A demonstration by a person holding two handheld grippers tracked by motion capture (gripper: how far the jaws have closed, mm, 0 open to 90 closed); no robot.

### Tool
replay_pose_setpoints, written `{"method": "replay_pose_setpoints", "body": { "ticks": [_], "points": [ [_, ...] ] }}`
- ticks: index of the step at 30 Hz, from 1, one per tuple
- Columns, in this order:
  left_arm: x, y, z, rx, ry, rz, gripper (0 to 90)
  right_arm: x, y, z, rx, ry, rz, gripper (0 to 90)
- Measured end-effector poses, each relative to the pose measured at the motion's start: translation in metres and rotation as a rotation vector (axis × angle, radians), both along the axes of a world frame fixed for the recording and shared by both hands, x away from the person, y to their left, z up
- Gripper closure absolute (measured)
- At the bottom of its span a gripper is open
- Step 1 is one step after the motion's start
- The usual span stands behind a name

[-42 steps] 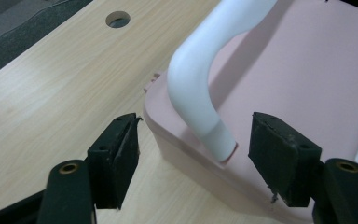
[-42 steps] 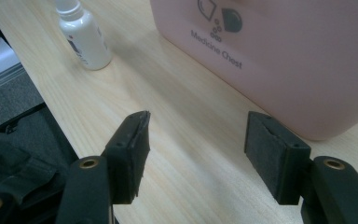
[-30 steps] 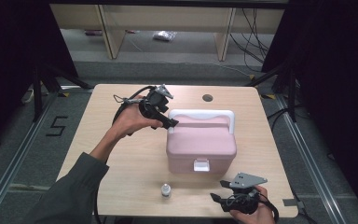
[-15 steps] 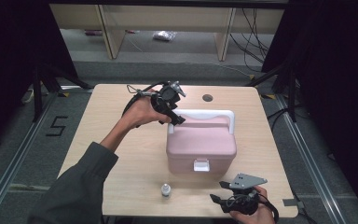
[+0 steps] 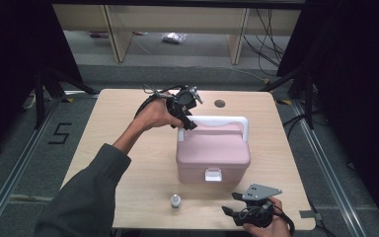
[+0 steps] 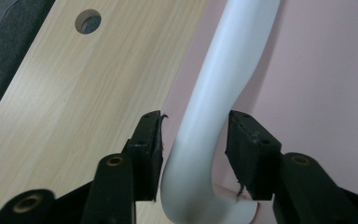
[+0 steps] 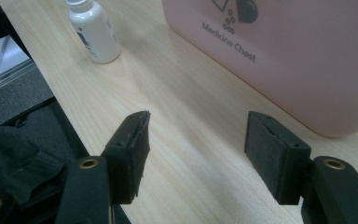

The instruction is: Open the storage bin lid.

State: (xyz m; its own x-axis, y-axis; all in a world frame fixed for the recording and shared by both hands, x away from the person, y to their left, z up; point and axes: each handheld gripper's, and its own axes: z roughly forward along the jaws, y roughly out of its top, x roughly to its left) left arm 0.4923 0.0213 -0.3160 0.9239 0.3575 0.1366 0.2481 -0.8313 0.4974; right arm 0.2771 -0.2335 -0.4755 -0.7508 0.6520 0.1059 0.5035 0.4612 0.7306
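A pink medicine chest (image 5: 212,153) with a white handle (image 5: 217,120) stands in the middle of the table. My left gripper (image 5: 187,123) reaches down at the handle's left end. In the left gripper view the handle (image 6: 214,93) runs between the jaws of that gripper (image 6: 193,135). They have just been closing on it, and a thin gap still shows at one pad. My right gripper (image 5: 228,205) rests near the table's front edge, open with nothing between its fingers (image 7: 196,140). It points toward the chest (image 7: 307,56) and a small white bottle (image 7: 95,32).
The small bottle (image 5: 175,201) stands on the table in front of the chest's left corner. A round hole (image 5: 220,103) is cut in the tabletop behind the chest. A white latch (image 5: 213,174) sits on the chest's front. Dark floor and rails surround the table.
My left gripper has moved right from beside the chest to the handle's left end, and its jaws have narrowed around the handle. The right gripper has stayed put.
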Motion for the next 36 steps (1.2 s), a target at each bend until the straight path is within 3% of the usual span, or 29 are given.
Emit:
{"method": "replay_pose_setpoints", "body": {
  "ticks": [1,3,9,14,21,30,36],
  "points": [
    [0.0,-0.001,0.001,0.006,-0.015,-0.001,56.7,0.001,-0.001,0.0,-0.008,-0.02,0.007,41.3],
    [0.0,-0.002,0.001,-0.002,-0.022,-0.003,61.5,0.001,-0.001,0.0,-0.002,-0.017,0.012,41.3],
    [-0.003,-0.002,0.003,0.038,-0.06,-0.045,65.2,0.001,-0.001,0.0,0.001,-0.016,0.014,41.7],
    [-0.007,-0.003,0.008,0.054,-0.061,-0.077,67.2,-0.001,0.0,0.001,0.014,0.005,0.017,44.1],
    [-0.009,-0.004,0.011,0.073,-0.071,-0.095,68.1,-0.001,-0.002,0.005,0.034,-0.013,0.031,49.0],
    [-0.008,-0.001,0.02,0.057,-0.082,-0.101,68.6,0.002,-0.017,0.02,0.115,-0.088,0.029,68.7],
    [-0.006,-0.001,0.023,0.06,-0.095,-0.119,69.2,0.004,-0.027,0.029,0.13,-0.152,0.028,80.0]
  ]
}}
